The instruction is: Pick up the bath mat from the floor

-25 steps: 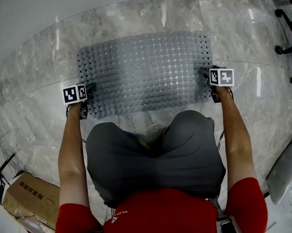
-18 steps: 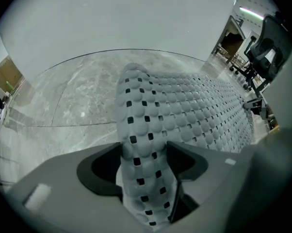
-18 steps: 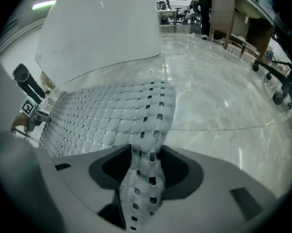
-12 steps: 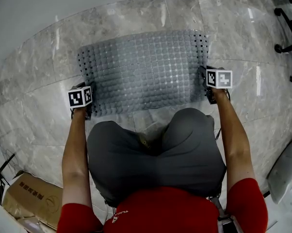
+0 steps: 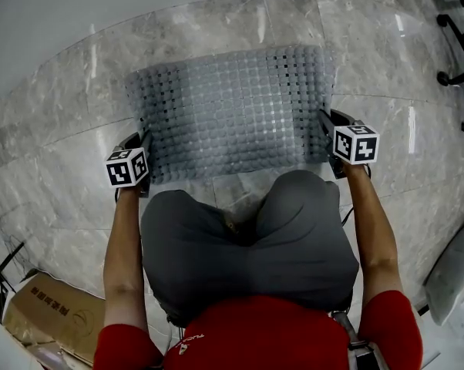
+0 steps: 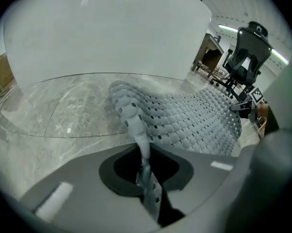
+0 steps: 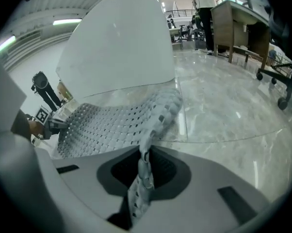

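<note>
The grey bath mat (image 5: 232, 110), bubbled and full of small holes, lies spread on the marble floor in front of my knees. My left gripper (image 5: 143, 159) is at its left edge and my right gripper (image 5: 326, 139) at its right edge. In the left gripper view the mat's (image 6: 185, 115) edge rises into a fold, and the left gripper's (image 6: 145, 171) jaws are closing and pinch it. In the right gripper view the mat's (image 7: 112, 123) other edge stands pinched the same way in the closing right gripper (image 7: 143, 176). Both side edges are raised off the floor.
A white curved wall (image 5: 139, 6) runs just behind the mat. An office chair's base (image 5: 459, 60) stands at the far right, a cardboard box (image 5: 43, 314) at the lower left, a white bag (image 5: 452, 268) at the right. My knees (image 5: 247, 237) crouch close to the mat's near edge.
Both grippers went from wide open beside the mat to closed on its side edges. The edges have lifted and curled up, and both grippers have drawn slightly toward me.
</note>
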{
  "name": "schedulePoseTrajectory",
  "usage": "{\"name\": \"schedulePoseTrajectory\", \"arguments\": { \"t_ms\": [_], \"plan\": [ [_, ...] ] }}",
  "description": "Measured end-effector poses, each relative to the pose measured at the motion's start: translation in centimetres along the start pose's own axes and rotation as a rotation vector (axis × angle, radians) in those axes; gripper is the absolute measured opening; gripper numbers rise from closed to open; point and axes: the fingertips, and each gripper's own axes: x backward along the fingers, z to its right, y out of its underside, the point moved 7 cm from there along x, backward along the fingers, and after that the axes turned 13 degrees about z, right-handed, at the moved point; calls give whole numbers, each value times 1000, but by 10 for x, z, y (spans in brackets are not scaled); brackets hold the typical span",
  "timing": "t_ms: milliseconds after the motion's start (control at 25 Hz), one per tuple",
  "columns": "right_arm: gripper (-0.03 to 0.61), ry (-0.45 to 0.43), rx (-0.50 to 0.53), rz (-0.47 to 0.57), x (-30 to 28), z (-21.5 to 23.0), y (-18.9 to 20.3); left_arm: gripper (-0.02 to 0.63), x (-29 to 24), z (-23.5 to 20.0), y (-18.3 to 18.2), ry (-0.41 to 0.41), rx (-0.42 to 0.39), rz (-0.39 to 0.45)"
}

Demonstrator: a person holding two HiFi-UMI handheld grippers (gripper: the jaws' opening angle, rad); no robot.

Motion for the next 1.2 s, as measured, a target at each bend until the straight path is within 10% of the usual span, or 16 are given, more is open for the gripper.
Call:
{"name": "schedulePoseTrajectory", "arguments": {
  "t_ms": [1200],
  "plan": [
    [41,-248,14,501,106,-83,-146,40,146,41,-126,38,-49,538]
  ]
}}
